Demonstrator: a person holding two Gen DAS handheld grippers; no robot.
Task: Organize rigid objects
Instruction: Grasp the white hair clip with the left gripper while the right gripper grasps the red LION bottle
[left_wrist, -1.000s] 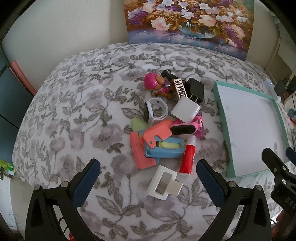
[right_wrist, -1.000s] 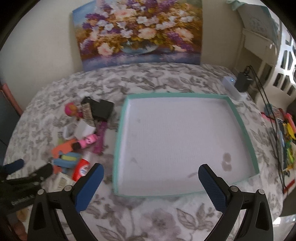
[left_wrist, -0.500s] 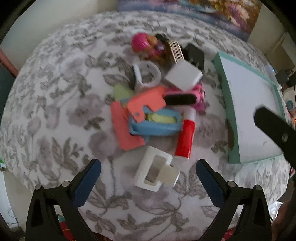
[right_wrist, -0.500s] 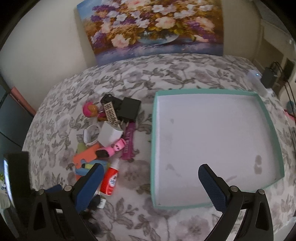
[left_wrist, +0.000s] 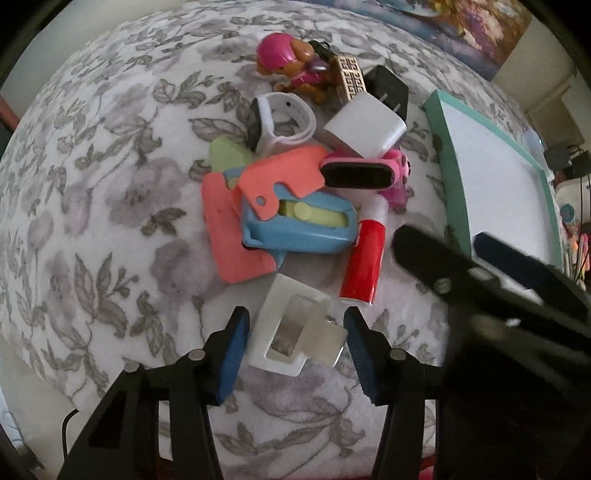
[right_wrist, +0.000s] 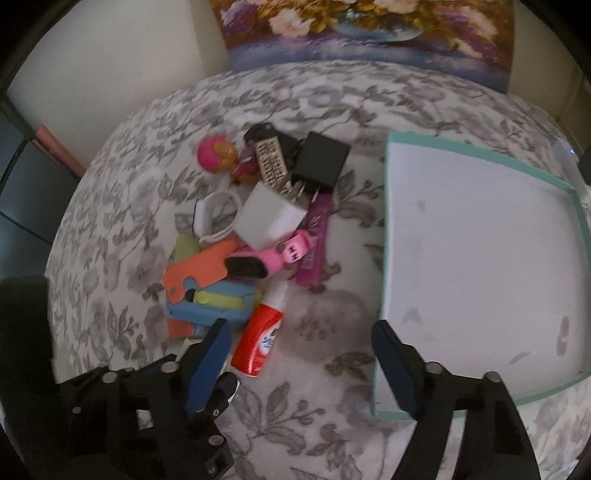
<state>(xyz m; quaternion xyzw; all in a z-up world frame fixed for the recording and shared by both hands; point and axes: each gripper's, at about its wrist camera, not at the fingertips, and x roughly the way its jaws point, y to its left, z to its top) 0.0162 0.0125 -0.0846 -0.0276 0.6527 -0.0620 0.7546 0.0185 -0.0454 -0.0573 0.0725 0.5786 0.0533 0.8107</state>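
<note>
A white plastic clip (left_wrist: 295, 332) lies on the floral cover at the near edge of a toy pile. My left gripper (left_wrist: 295, 350) points down over it, jaws closing, blue pads against its two sides. A red glue bottle (left_wrist: 364, 262) lies just beyond it, beside a blue case (left_wrist: 299, 225) and an orange piece (left_wrist: 284, 177). My right gripper (right_wrist: 301, 365) hangs between the pile and the teal tray (right_wrist: 384, 258), jaws closing. The glue bottle (right_wrist: 260, 341) lies just inside its left finger, untouched. The right gripper (left_wrist: 441, 240) also crosses the left wrist view.
Further back in the pile are a white charger (left_wrist: 364, 129), a black charger (left_wrist: 386, 90), a pink watch (left_wrist: 362, 173), a white band (left_wrist: 280, 118) and a toy pup (left_wrist: 288, 62). A flower painting (right_wrist: 369, 29) leans on the wall. The tray's white floor (right_wrist: 480, 258) holds nothing.
The left gripper sank over the white clip and its jaws narrowed onto it. The right gripper swung left from above the tray to the pile's edge, and its jaws narrowed.
</note>
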